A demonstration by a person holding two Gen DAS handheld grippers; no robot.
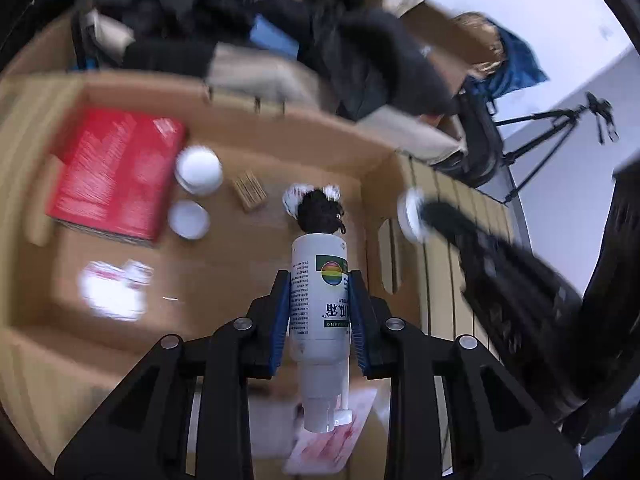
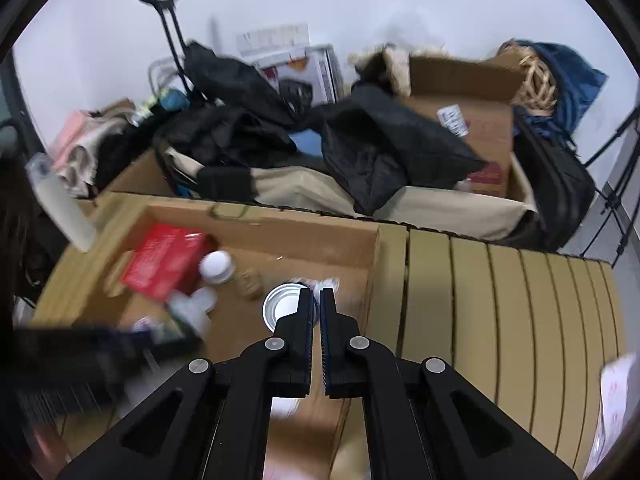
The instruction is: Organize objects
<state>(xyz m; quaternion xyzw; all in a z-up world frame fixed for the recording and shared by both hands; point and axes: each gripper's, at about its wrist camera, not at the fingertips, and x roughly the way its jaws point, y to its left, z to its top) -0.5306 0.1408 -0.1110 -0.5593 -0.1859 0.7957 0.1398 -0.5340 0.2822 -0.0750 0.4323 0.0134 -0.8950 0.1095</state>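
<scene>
Fingers [image 1: 282, 316] of the left gripper [image 1: 320, 300] are clamping a white spray bottle [image 1: 320, 296] by its body, blue pads pressing both sides, nozzle end pointing back toward the camera. The bottle is hanging over the open cardboard box [image 1: 224, 98]. Down on the box floor, a black hairy clump [image 1: 320, 210] is sitting just past the bottle's far end, with a small tan block [image 1: 249, 191], two white round jars [image 1: 198, 169] and a red book [image 1: 116, 172] lying off to the left. The right gripper [image 2: 316, 298] is hovering above the same box with its fingers nearly touching, only a thin gap between them, and pinching a shiny metal lid [image 2: 280, 307] by its edge. Black clothes [image 2: 384, 140] are piling up behind the box.
</scene>
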